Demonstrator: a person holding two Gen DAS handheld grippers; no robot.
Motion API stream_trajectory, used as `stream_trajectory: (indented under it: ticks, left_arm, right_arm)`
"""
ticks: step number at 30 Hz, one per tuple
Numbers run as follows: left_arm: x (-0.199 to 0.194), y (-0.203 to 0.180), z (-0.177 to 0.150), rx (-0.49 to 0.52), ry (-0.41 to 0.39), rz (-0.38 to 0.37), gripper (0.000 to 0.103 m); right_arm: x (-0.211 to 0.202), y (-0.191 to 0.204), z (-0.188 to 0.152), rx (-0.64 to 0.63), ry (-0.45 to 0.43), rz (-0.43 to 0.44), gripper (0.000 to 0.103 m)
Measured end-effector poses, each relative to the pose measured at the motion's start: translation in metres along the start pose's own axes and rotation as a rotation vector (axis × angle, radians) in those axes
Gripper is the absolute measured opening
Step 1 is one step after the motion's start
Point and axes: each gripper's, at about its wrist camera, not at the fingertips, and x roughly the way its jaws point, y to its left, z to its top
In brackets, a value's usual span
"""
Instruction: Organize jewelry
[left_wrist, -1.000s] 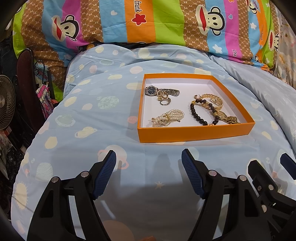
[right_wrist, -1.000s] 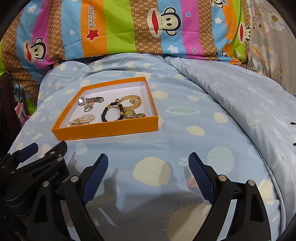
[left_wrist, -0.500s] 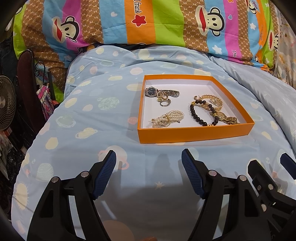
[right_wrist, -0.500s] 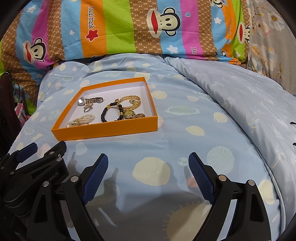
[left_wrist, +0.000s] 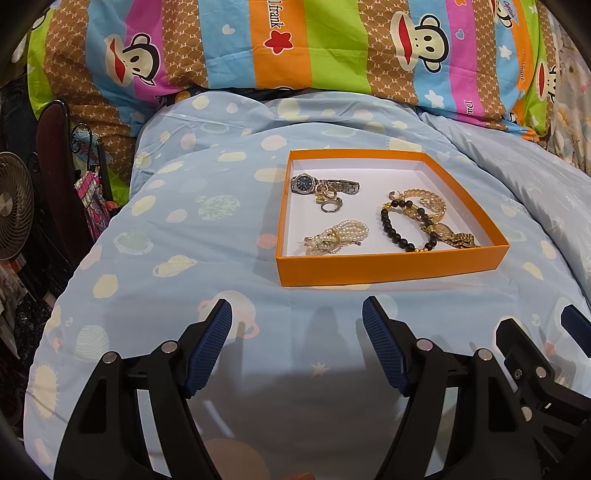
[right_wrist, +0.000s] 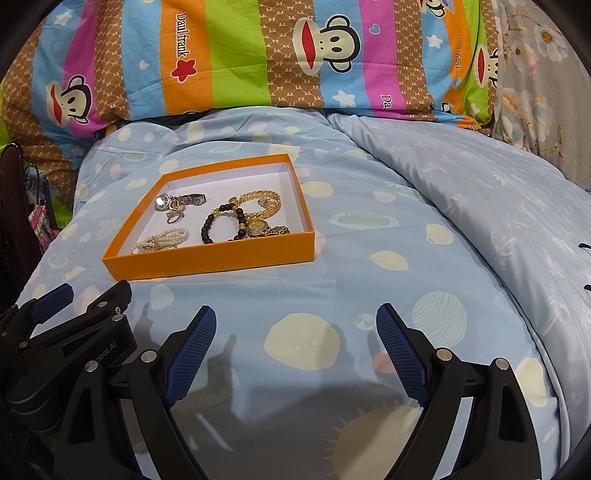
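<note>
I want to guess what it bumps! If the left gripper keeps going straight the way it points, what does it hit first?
Probably the blue planet-print bedsheet, just short of the orange box. The left gripper tilts downward, fingers open and empty. Depth is hard to judge.

Both views are bright and evenly lit, the light seemingly from above and behind the cameras. Soft shadows fall on the blue bedsheet (left_wrist: 177, 236) toward twelve o'clock. Focus is sharp centrally; fisheye bending and black vignetting crowd the corners, dimmest around nine o'clock.
</note>
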Motion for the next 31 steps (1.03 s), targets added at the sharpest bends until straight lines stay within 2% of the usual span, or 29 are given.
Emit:
stream_trajectory:
  ticks: [31]
  left_arm:
    - [-0.0027,0.0028,0.0012,0.006,-0.026,0.029,0.071]
  right_arm:
    - [0.0017,-0.0019,0.0015,-0.003,0.000,-0.004,0.087]
